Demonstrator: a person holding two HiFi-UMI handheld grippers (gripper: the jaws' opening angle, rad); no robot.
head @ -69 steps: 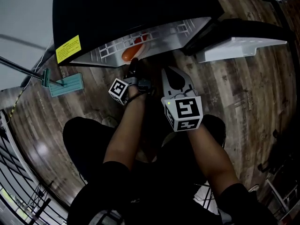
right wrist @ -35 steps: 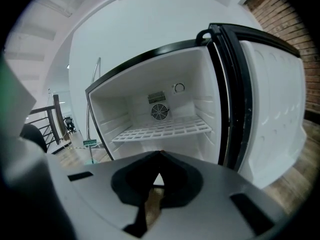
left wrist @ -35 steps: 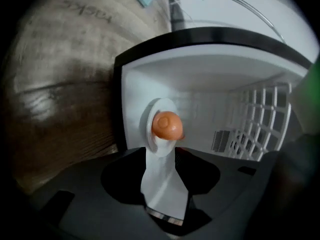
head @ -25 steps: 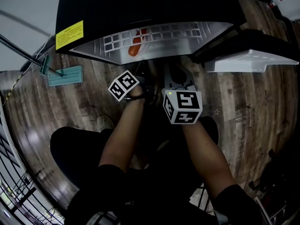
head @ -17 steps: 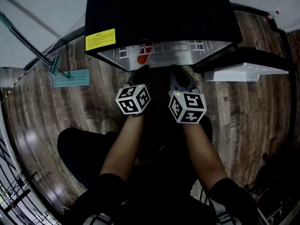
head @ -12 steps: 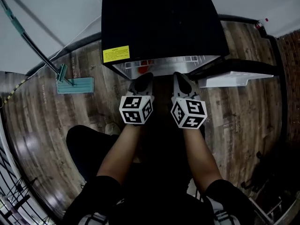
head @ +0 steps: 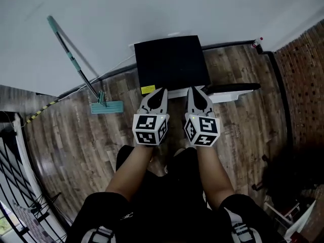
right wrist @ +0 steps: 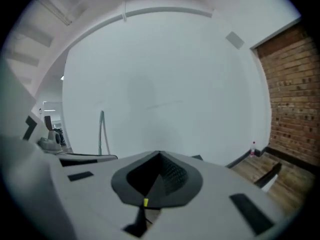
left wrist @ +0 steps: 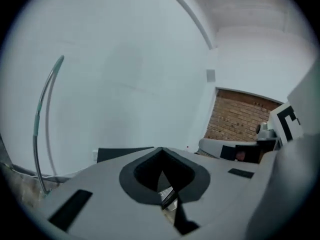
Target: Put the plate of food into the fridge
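Observation:
The small black fridge [head: 172, 62] stands against the white wall, seen from above, its door [head: 230, 89] swung open to the right. No plate of food shows in any view; the fridge's inside is hidden under its top. My left gripper [head: 161, 92] and right gripper [head: 192, 91] are held side by side just in front of the fridge, both shut and empty. In the left gripper view the shut left gripper [left wrist: 161, 150] points at the wall over the fridge top [left wrist: 125, 154]. The right gripper [right wrist: 160, 155] is shut too.
A teal mop [head: 104, 105] leans on the wall left of the fridge, its handle [left wrist: 42, 119] also showing in the left gripper view. A brick wall [head: 304, 70] and a small bottle [head: 260, 39] are at the right. A wire rack [head: 15, 186] stands at the lower left.
The head view has risen well away from the fridge. Both grippers drew back from the open shelf and now sit level, side by side. The orange food on the shelf has gone out of sight.

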